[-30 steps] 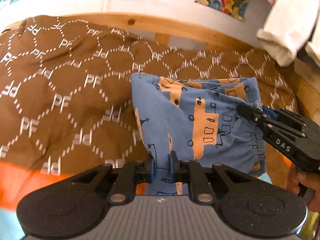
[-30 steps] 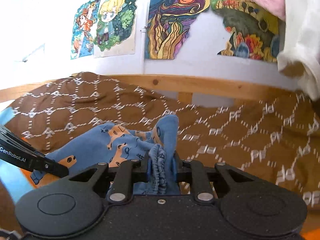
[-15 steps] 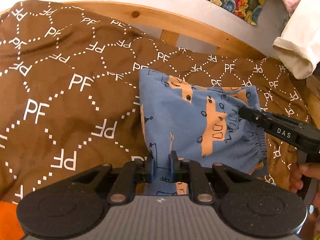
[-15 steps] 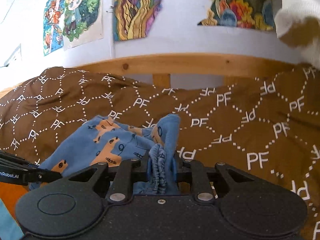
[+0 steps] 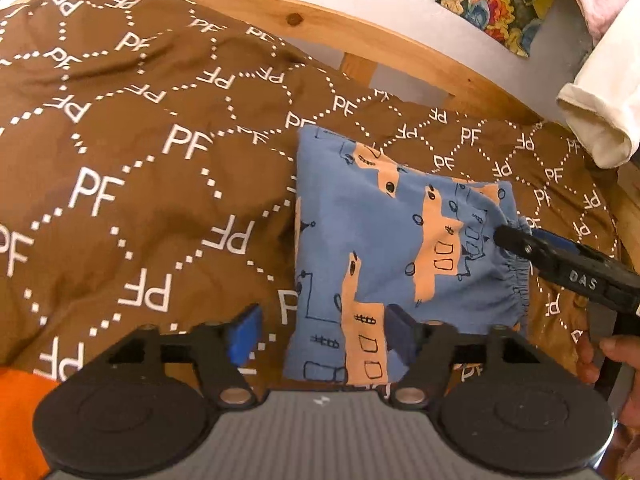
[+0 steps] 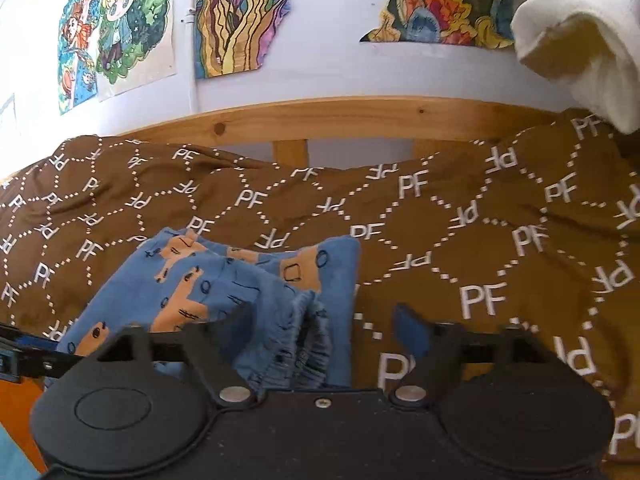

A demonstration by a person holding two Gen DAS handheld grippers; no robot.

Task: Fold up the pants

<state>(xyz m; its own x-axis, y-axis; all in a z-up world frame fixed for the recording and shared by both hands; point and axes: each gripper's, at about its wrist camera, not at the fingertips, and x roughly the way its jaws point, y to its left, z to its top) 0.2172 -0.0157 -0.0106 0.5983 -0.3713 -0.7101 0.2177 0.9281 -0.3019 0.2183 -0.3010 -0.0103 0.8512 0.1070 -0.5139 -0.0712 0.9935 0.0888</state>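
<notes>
The blue pants point(image 5: 384, 248) with orange prints lie folded into a compact rectangle on the brown quilt point(image 5: 140, 160). My left gripper point(image 5: 322, 334) is open, its jaws spread around the near edge of the pants. My right gripper point(image 6: 324, 326) is open too, jaws apart around the elastic waistband point(image 6: 304, 344). It also shows from the side in the left wrist view point(image 5: 516, 240), at the right edge of the pants. The pants also show in the right wrist view point(image 6: 224, 280).
The quilt covers a bed with a wooden rail point(image 6: 360, 116) along the far side. A white cloth point(image 5: 600, 120) hangs at the right, also in the right wrist view point(image 6: 580, 40). Posters point(image 6: 120, 32) hang on the wall. An orange patch point(image 5: 20, 400) shows near left.
Both grippers were shut on the pants and have opened, letting go. The pants have been lowered and now lie flat on the quilt.
</notes>
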